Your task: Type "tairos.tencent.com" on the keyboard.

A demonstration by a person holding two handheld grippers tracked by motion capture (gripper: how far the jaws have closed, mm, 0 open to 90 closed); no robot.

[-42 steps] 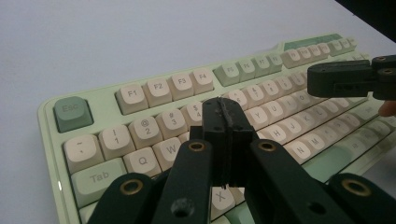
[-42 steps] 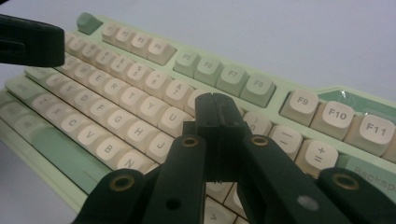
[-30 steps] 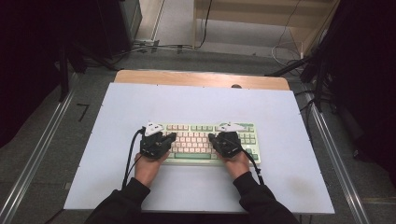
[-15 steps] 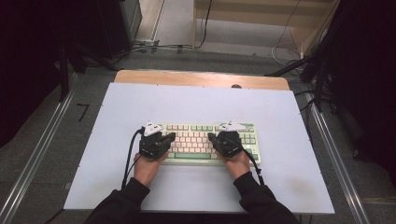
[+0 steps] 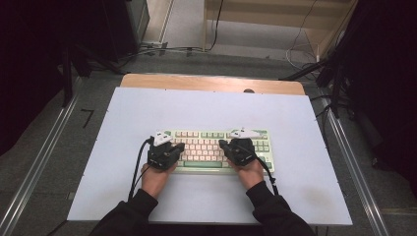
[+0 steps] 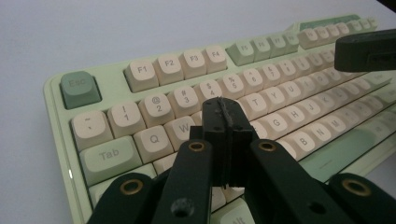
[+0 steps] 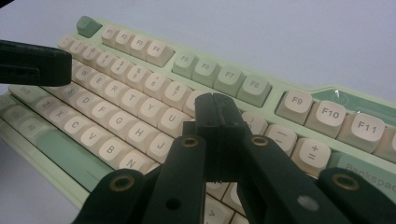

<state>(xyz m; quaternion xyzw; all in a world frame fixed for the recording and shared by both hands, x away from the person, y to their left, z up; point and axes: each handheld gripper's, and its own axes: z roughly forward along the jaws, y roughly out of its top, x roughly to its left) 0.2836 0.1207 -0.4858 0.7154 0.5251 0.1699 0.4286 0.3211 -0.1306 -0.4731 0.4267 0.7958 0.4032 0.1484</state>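
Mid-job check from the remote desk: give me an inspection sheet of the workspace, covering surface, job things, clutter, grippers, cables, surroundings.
Surface: pale white rectangular table sheet, wooden strip along its far edge.
Job's things: light green keyboard with cream keycaps, lying flat near the person.
Clutter: nothing seen.
Grippers: black left gripper shut, empty, over the left letter keys; black right gripper shut, empty, over the right keys.
Cables: black cable trails from the left gripper.
Surroundings: grey floor, metal rails, loose wires beyond.

One keyboard (image 5: 216, 150); two grippers: left gripper (image 5: 178, 147), right gripper (image 5: 223, 144); one table (image 5: 206, 105).
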